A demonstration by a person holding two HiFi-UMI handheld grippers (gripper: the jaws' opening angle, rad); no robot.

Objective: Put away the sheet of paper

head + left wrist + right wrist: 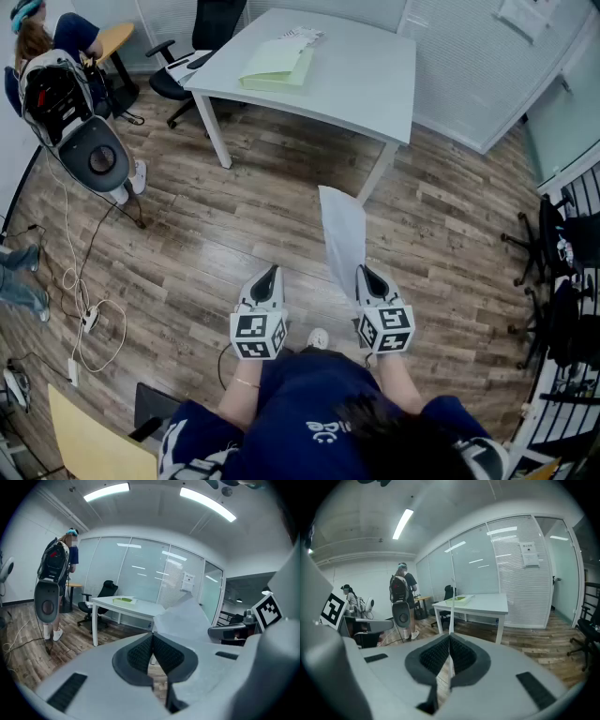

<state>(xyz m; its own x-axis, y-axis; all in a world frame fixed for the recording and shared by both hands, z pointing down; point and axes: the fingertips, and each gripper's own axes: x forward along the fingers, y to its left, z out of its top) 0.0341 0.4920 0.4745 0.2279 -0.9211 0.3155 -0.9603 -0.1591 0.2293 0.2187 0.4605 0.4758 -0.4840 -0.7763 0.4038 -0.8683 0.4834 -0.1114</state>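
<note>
Between the pads of the right claw the paper is gripped by its near edge. It stands out toward 12 o'clock above the wood floor, well short of the table. The step in hand looks like the carry, so that grip should stay clenched and the walk steady, since a quick swing would probably make so thin a sheet flap or slip. The likely goal is what looks like a green folder, lying on the table toward 11 o'clock. The left claw is clenched on nothing, at 9 o'clock from the right one. It is free to lift the folder's cover or to steady the paper's far edge when the sheet is laid down. The paper is plain, pale grey-white and unfolded, and bows slightly along its length. It seems limp, and the right gripper view shows it edge-on as a thin upright line.
</note>
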